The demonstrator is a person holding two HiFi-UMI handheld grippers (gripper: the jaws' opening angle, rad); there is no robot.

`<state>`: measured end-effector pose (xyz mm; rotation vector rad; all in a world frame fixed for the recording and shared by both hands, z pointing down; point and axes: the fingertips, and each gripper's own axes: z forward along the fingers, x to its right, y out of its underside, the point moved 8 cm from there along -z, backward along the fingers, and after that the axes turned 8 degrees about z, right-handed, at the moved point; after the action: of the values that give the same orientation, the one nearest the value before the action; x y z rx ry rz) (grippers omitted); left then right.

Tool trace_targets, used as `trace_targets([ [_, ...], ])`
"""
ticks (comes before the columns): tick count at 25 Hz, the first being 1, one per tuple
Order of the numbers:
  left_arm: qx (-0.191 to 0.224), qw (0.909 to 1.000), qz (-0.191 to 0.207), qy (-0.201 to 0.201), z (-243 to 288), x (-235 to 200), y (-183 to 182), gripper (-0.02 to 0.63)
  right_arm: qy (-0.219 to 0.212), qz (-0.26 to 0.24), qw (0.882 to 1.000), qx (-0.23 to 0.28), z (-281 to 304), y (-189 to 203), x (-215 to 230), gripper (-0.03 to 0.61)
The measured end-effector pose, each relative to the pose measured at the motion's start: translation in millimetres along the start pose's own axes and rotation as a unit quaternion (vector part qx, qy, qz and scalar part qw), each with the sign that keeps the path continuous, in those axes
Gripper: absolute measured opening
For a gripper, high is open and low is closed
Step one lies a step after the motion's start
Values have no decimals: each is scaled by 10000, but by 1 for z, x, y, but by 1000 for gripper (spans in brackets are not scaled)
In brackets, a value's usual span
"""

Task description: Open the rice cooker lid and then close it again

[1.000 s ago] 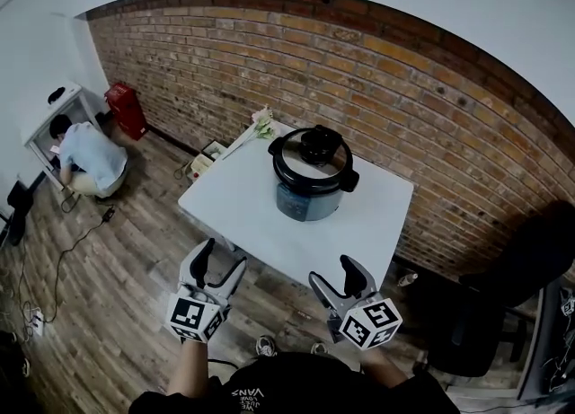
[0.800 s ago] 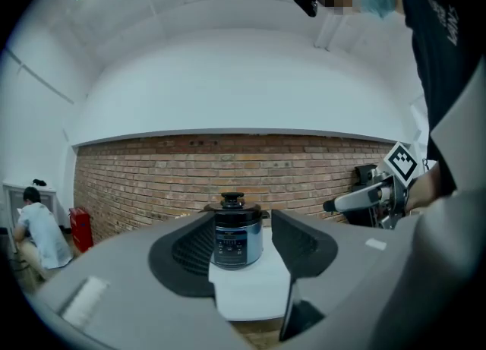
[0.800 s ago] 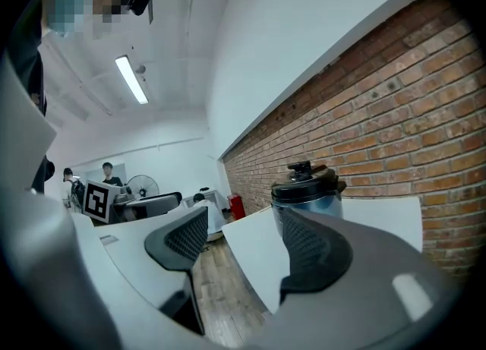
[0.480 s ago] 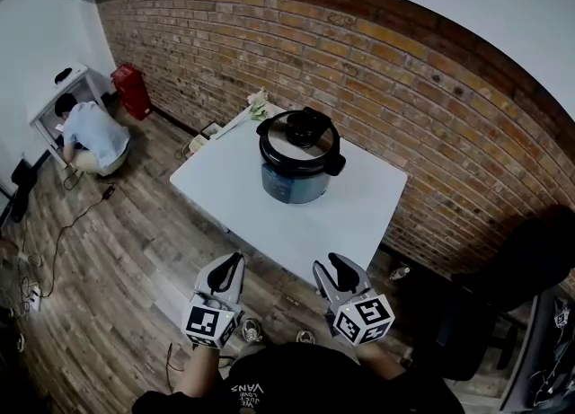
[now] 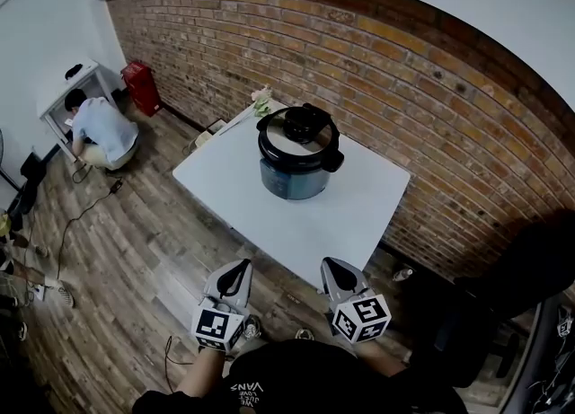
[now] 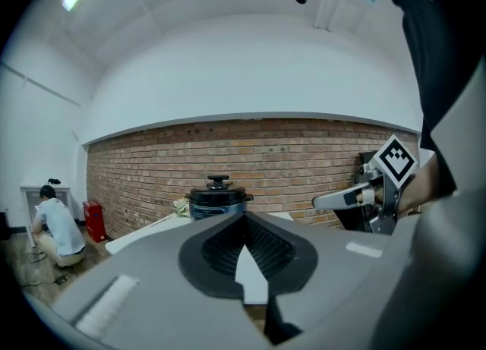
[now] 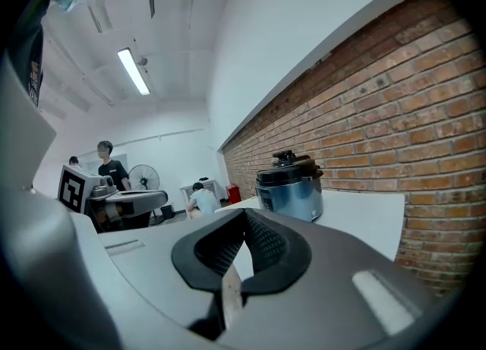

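The rice cooker [image 5: 295, 162] stands on the white table [image 5: 269, 210], silver-blue with a black lid [image 5: 299, 136] that is down and a black knob on top. It also shows in the left gripper view as the cooker [image 6: 219, 198] and in the right gripper view as the cooker [image 7: 290, 187], far ahead of both. My left gripper [image 5: 241, 267] and right gripper [image 5: 331, 265] hover side by side before the table's near edge, well short of the cooker. Their jaws have just been closing and now meet with nothing between them: left gripper [image 6: 244, 216], right gripper [image 7: 244, 214].
A brick wall [image 5: 404, 71] runs behind the table. A small flower bunch [image 5: 261, 96] lies at the table's far corner. A person [image 5: 101, 127] crouches by a white cabinet [image 5: 63, 89] at far left, beside a red can [image 5: 144, 86]. A black chair [image 5: 512, 286] sits at right.
Both grippers went from wide open to shut, empty. They drew back toward my body and sank a little. The cooker has not moved on the table.
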<state>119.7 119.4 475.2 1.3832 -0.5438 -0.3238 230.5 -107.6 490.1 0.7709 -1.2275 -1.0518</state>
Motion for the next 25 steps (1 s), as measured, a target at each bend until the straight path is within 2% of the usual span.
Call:
trace_targets([
  [13, -140, 9999, 45, -35, -1, 21, 7, 2, -15, -94, 9997, -242, -9, 12, 9, 5],
  [25, -158, 9998, 23, -136, -1, 15, 12, 2, -47, -124, 9996, -260, -2, 9, 8, 5],
])
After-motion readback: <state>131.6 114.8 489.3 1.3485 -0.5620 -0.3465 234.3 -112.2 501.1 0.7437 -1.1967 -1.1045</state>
